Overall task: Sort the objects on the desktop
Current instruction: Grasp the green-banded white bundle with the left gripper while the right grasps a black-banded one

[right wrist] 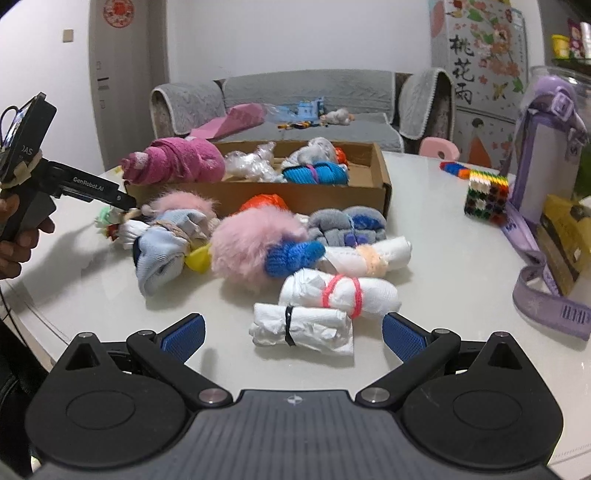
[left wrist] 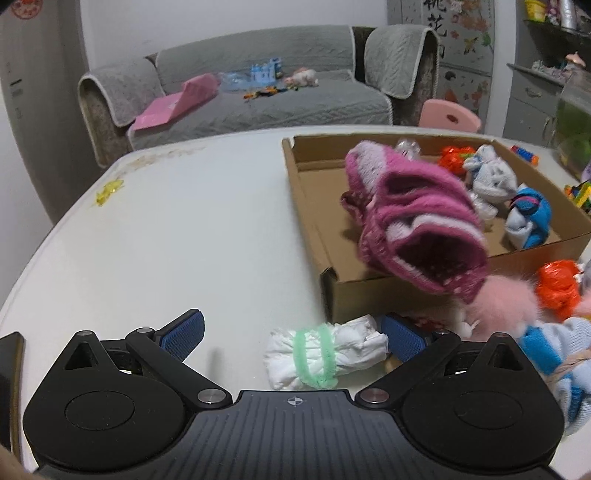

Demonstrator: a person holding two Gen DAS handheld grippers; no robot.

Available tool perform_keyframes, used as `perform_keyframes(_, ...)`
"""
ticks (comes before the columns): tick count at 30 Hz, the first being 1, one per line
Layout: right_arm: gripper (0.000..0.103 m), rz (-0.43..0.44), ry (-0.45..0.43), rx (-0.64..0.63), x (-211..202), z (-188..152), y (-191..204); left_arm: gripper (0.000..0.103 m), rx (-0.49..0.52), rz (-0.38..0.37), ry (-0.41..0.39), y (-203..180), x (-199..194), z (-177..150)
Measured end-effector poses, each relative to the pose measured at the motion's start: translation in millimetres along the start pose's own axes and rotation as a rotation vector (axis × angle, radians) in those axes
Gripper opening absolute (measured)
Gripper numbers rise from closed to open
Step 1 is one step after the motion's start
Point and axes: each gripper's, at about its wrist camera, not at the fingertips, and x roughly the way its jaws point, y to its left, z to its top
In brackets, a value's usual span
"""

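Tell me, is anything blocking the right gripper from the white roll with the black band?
Nothing visible does. The white roll with the black band lies on bare table just ahead of the open right gripper.

Grey covered sofa (right wrist: 306, 107) against white wall (right wrist: 295, 33).

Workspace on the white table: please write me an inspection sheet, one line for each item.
Surface: white table, glossy; yellow scrap near its far left edge.
Job's things: cardboard box holding several bundles; magenta knit bundle blurred at the box's near wall, seemingly just dropped; more bundles lie outside, including a white roll with black band and white roll with green band.
Clutter: purple bottle, bead cube, yellow carton.
Grippers: left tongs open, empty; right tongs open, empty.
Cables: thin black cable at the left handle.
Surroundings: grey sofa with toys.
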Motion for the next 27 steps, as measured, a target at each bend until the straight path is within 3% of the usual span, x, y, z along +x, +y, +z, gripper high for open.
perform_keyframes(10, 0.102, -0.042, 0.006, 0.026, 3, -1, 2, 0.103, 0.063, 0.065, -0.003, 1, 9, -8)
perform_keyframes(19, 0.096, -0.086, -0.011, 0.021, 5, -2, 20, 0.103, 0.017, 0.059, -0.009, 13, 11, -8)
perform_keyframes(22, 0.087, -0.086, -0.018, 0.018, 4, -2, 23, 0.102, 0.011, 0.049, -0.003, 14, 12, -8)
perform_keyframes(26, 0.056, -0.091, -0.035, 0.017, 1, -2, 27, 0.096, 0.009, 0.029, 0.001, 16, 10, -9)
perform_keyframes(27, 0.052, -0.091, -0.039, 0.016, 0, -2, 28, 0.091, 0.013, 0.020, -0.002, 16, 8, -9)
